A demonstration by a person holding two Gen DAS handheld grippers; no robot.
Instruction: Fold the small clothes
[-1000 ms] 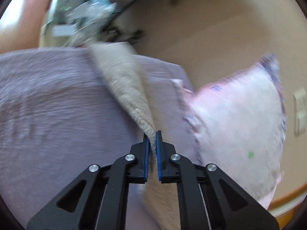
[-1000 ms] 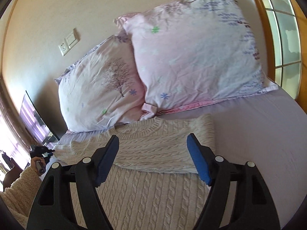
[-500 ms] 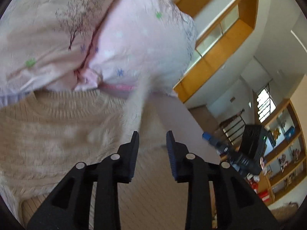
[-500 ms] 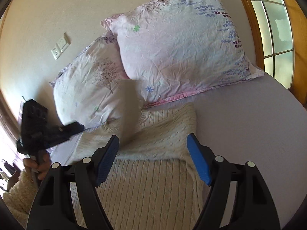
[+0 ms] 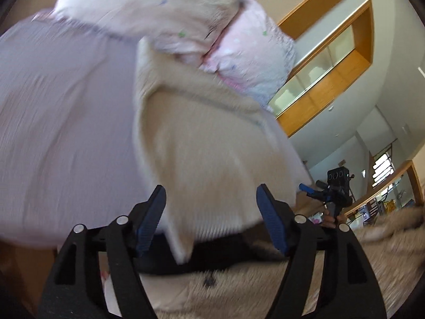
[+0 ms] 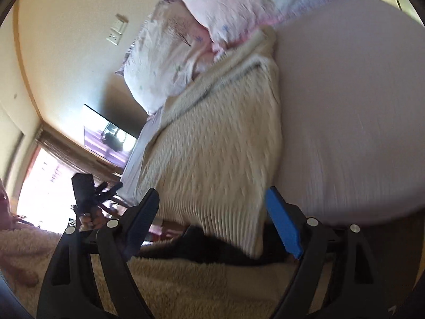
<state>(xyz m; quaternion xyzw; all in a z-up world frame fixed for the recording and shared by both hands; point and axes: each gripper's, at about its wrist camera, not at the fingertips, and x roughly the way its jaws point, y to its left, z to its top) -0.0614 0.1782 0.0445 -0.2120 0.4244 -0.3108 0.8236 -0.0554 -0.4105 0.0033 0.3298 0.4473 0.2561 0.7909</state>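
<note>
A cream cable-knit sweater (image 6: pixel 220 143) lies on the lilac bed sheet (image 6: pixel 353 111), its sleeves folded in over the body, its ribbed hem hanging over the bed's near edge. It also shows, blurred, in the left wrist view (image 5: pixel 202 143). My left gripper (image 5: pixel 212 218) is open and empty, held just above the hem's left corner. My right gripper (image 6: pixel 212 223) is open and empty, above the hem's right corner. Each gripper appears small in the other's view: the right one (image 5: pixel 334 194) and the left one (image 6: pixel 87 191).
Two pink floral pillows (image 6: pixel 225 13) lean on the wall at the head of the bed, also in the left wrist view (image 5: pixel 191 18). The person's fuzzy cream clothing (image 6: pixel 186 287) fills the bottom of both views. A wooden window frame (image 5: pixel 326 61) is at right.
My left gripper let go of the sleeve, opened wide and swung back to the hem. My right gripper pulled back from mid-sweater to the bed's near edge, staying open.
</note>
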